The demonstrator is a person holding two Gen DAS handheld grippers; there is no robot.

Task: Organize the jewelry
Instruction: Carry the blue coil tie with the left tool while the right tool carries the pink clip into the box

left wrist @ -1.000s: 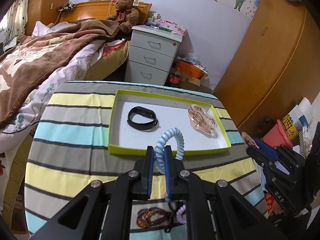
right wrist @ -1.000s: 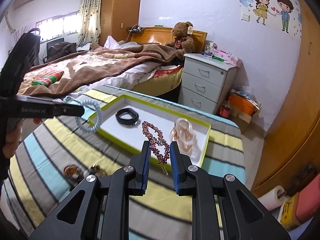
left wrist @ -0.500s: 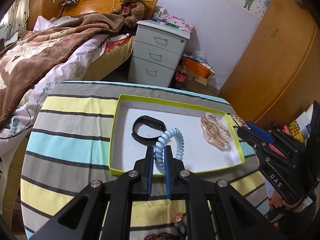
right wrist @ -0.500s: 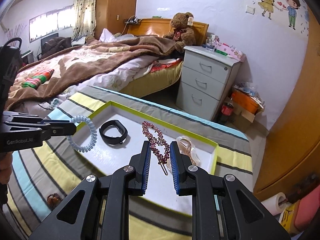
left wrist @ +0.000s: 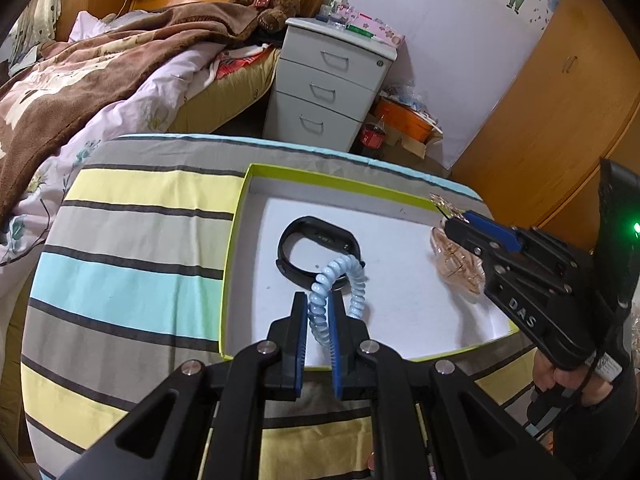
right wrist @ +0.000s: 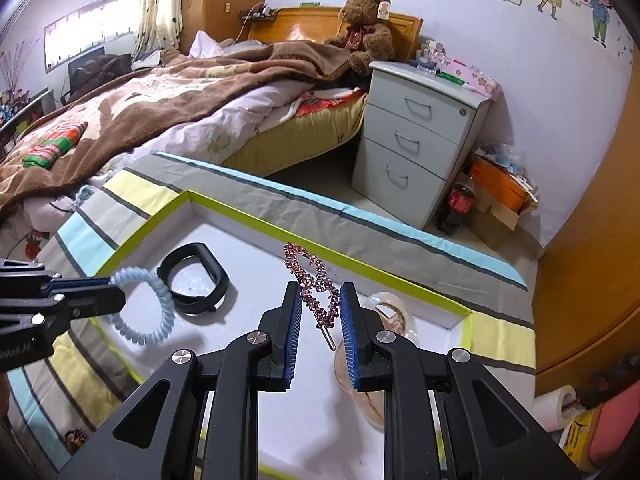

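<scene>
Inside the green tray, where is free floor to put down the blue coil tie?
Bare white floor lies in the tray between the black band and the clear clip, also along the near rim. The left tongs hold the coil tie there.

The tray [left wrist: 236, 236] has a lime-green rim and a white floor. Inside it lies a black wristband [left wrist: 316, 246], and near the tray's right edge a translucent peach-pink clip [left wrist: 456, 266]. The coiled hair tie [left wrist: 340, 292] is pale blue; the hairpin [right wrist: 314, 290] sparkles in pink and purple stones on a gold-toned clasp. Both the left gripper [left wrist: 319, 328] and the right gripper [right wrist: 319, 320] are black with blue pads. The cloth [left wrist: 132, 240] under the tray carries broad stripes of yellow, grey and light blue, parted by thin dark lines.
</scene>
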